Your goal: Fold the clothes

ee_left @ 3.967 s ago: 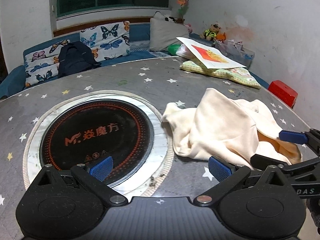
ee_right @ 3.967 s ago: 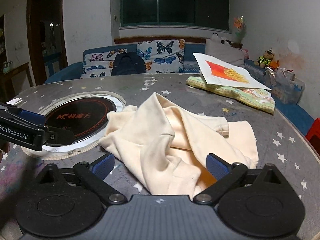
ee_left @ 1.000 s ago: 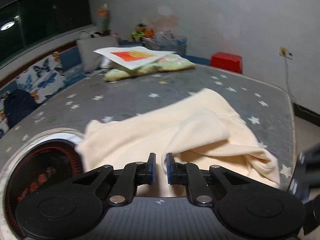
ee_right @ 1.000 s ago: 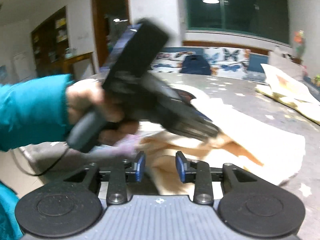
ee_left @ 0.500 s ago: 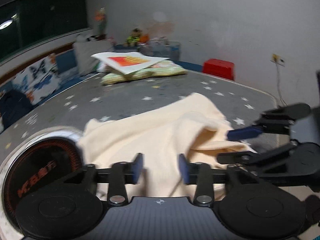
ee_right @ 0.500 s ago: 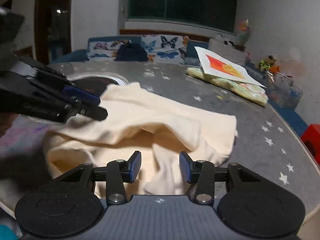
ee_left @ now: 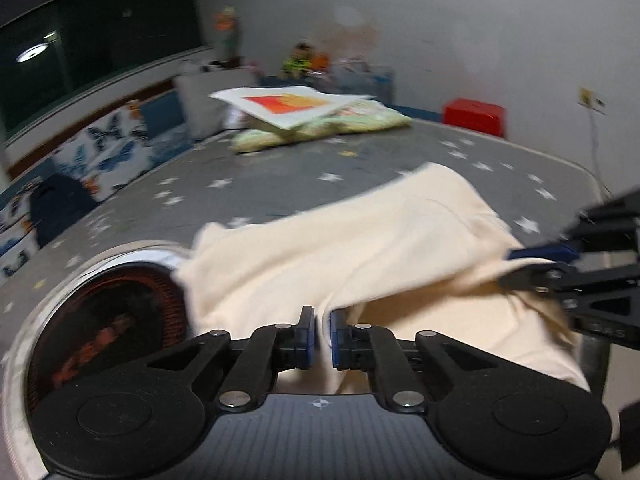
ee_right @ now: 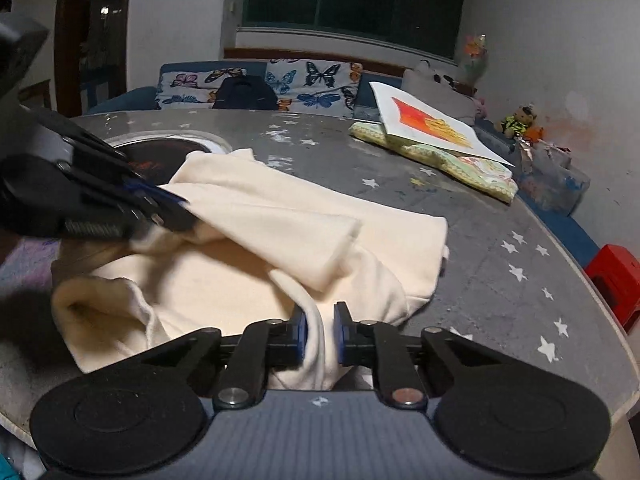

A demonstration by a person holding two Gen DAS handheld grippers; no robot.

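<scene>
A cream garment (ee_left: 360, 240) lies crumpled on the grey star-patterned table (ee_left: 280, 184); it also shows in the right wrist view (ee_right: 260, 240). My left gripper (ee_left: 322, 334) is shut on a fold of the cream garment at its near edge. My right gripper (ee_right: 320, 334) is shut on another fold of the garment. In the left wrist view the right gripper (ee_left: 536, 264) reaches in from the right onto the cloth. In the right wrist view the left gripper (ee_right: 168, 204) grips the cloth at the left.
A round black induction plate (ee_left: 104, 320) is set in the table, left of the garment. A white sheet on a green pillow (ee_right: 436, 140) lies at the table's far side. A red stool (ee_right: 616, 276) stands beyond the right edge. A butterfly-print sofa (ee_right: 260, 84) with a dark backpack stands behind.
Both grippers have closed from half open onto folds of the cream garment. The garment has bunched and shifted slightly between them.
</scene>
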